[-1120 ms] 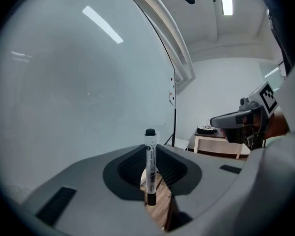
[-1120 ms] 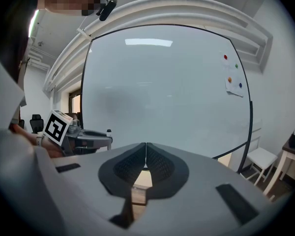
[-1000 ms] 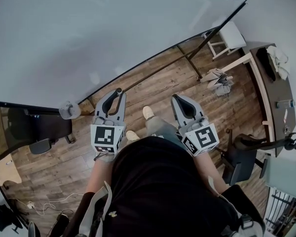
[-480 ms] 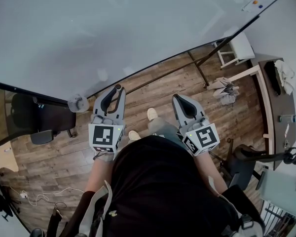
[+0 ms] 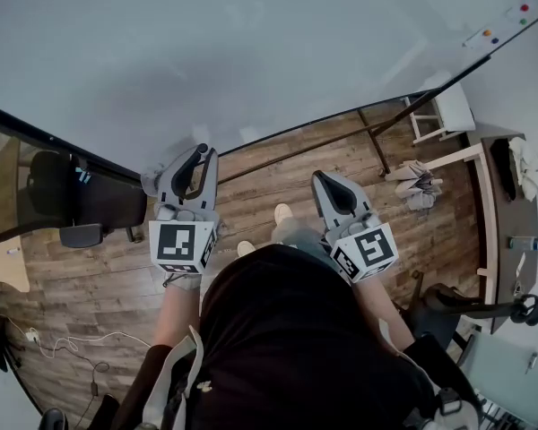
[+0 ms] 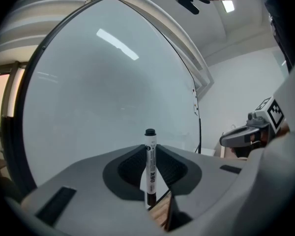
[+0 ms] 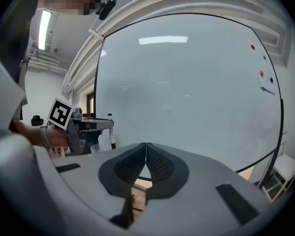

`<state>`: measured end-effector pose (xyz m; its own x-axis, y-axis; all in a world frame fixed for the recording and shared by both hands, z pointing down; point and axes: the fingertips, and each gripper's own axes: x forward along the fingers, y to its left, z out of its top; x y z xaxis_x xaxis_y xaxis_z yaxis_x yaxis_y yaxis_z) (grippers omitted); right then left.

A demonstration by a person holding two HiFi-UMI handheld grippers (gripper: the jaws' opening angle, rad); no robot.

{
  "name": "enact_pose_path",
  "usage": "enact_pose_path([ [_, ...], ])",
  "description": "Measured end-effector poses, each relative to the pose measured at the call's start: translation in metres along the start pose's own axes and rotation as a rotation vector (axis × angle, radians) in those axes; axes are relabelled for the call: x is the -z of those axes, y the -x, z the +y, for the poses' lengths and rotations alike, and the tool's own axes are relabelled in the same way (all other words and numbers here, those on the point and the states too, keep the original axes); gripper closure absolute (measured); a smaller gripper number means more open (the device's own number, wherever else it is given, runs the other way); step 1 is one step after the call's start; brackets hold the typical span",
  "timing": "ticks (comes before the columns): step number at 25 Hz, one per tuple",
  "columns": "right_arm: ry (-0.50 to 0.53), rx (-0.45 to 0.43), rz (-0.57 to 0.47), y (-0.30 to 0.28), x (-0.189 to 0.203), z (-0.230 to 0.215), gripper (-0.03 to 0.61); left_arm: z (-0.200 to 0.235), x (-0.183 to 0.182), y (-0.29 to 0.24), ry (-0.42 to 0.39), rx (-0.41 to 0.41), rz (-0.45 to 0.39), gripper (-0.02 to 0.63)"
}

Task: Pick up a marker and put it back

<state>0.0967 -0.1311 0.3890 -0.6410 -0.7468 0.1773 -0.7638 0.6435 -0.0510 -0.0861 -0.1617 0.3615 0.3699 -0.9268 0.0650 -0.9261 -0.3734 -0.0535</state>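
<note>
**Left gripper** (image 6: 150, 157): in my left hand, held level and facing the whiteboard (image 6: 98, 92). Its jaws are pinched on the marker (image 6: 150, 167).

**Marker**: white barrel with dark print and a black cap. It stands upright between my left pads, cap end up, rising above the jaw tips. From my right gripper view it shows as a thin upright stick (image 7: 111, 137) at the front of the left gripper (image 7: 96, 123), in front of the board.

**Right gripper** (image 7: 146, 157): in my right hand, beside the left one and also facing the board. Its jaws are pressed together, pad to pad, with nothing between them.

**Head view**: both grippers are held out ahead of my body, left (image 5: 200, 152) and right (image 5: 334, 186), over the wooden floor (image 5: 278, 164).

**Whiteboard** (image 5: 251, 52): blank across its middle, with small coloured magnets (image 5: 523, 8) near its far right corner.

**Surroundings**: a black office chair (image 5: 76, 206) on my left, and a white stool (image 5: 450, 110) and a desk (image 5: 504, 206) on my right.
</note>
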Motion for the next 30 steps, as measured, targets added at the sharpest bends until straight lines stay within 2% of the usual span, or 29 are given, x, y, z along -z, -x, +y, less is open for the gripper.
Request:
enact_pose_path([
  [17, 0.030, -0.167, -0.006, -0.064, -0.015, 0.035, 0.563, 0.071, -0.013, 0.035, -0.036, -0.192, -0.020, 0.546],
  [30, 0.048, -0.266, 0.008, -0.085, -0.012, 0.065, 0.563, 0.095, 0.012, 0.069, -0.019, -0.295, 0.031, 0.546],
])
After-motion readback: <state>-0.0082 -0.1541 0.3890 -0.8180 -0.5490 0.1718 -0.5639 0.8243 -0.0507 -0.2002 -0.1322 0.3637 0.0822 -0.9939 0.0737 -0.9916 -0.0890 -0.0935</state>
